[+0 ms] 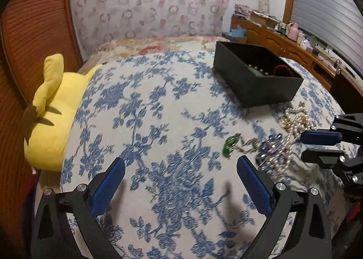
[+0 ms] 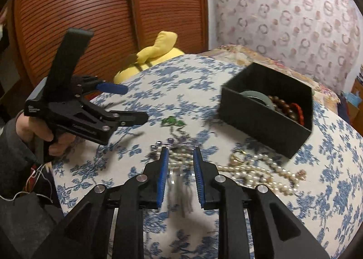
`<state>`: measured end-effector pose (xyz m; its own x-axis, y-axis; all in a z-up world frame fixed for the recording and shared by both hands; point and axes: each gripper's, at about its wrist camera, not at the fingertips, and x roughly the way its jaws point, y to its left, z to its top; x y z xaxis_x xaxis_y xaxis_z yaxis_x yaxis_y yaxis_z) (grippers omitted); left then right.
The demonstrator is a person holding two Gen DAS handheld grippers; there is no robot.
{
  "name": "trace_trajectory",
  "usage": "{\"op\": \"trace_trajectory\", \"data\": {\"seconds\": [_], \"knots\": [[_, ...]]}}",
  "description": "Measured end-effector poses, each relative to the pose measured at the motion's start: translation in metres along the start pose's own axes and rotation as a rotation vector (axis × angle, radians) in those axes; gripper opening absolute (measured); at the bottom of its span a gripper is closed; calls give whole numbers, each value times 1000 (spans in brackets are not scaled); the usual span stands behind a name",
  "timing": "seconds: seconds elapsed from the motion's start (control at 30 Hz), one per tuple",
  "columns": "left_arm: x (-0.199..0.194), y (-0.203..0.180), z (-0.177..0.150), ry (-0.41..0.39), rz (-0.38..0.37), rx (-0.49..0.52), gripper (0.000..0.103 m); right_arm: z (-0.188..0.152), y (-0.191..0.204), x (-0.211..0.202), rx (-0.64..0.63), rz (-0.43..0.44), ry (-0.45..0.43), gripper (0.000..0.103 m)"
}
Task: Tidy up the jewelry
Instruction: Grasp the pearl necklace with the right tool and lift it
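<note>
The left gripper (image 1: 180, 163) is hanging over the blue-flowered bedspread (image 1: 158, 105) with its jaws spread wide and nothing between them; bare cloth is lying ahead of it toward twelve o'clock. In the right wrist view the same gripper (image 2: 136, 103) is sitting at nine o'clock, gripped by a hand (image 2: 34, 129) in a dark sleeve.

The right gripper (image 2: 180, 152) is standing with its jaws slightly parted and a blurred, pale, shiny thing lying in the gap; whether the pads are pressing on it I cannot tell. Just beyond its tips the jewelry heap is lying on the cloth: a pearl necklace (image 2: 256, 170) is trailing with its long run toward three o'clock, a purple beaded piece (image 1: 270, 152) is touching it, and a green-stoned chain (image 1: 231, 143) is stretching away toward eleven o'clock in the right view.

Farther off, at about one o'clock, the black box (image 2: 267, 109) is sitting open with one corner pointing at the heap, holding brown beads (image 2: 281, 103) and a red bracelet (image 2: 298, 109). Open bedspread is lying between heap and box.

At ten o'clock a yellow plush toy (image 1: 52, 114) is lying at the bed's edge against the slatted wooden doors (image 2: 86, 9). A patterned pillow (image 1: 147, 3) is closing the far end.
</note>
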<state>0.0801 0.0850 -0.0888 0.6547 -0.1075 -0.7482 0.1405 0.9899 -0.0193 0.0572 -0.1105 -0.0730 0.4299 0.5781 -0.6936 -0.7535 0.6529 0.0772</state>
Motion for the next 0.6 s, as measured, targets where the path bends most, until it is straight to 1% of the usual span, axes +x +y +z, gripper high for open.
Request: {"op": "trace_trajectory", "data": {"seconds": [0.2, 0.47, 0.5, 0.53, 0.6], "knots": [[3, 0, -1, 11, 2, 9, 95, 4, 19, 13, -65, 25, 45, 24], [4, 0, -2, 11, -5, 1, 95, 5, 25, 28, -119, -33, 84, 24], [4, -1, -3, 12, -7, 0, 95, 5, 25, 28, -120, -37, 82, 13], [5, -1, -3, 12, -7, -1, 95, 4, 25, 28, -120, -37, 82, 9], [5, -1, -4, 14, -7, -3, 95, 4, 22, 26, -110, -20, 77, 6]]}}
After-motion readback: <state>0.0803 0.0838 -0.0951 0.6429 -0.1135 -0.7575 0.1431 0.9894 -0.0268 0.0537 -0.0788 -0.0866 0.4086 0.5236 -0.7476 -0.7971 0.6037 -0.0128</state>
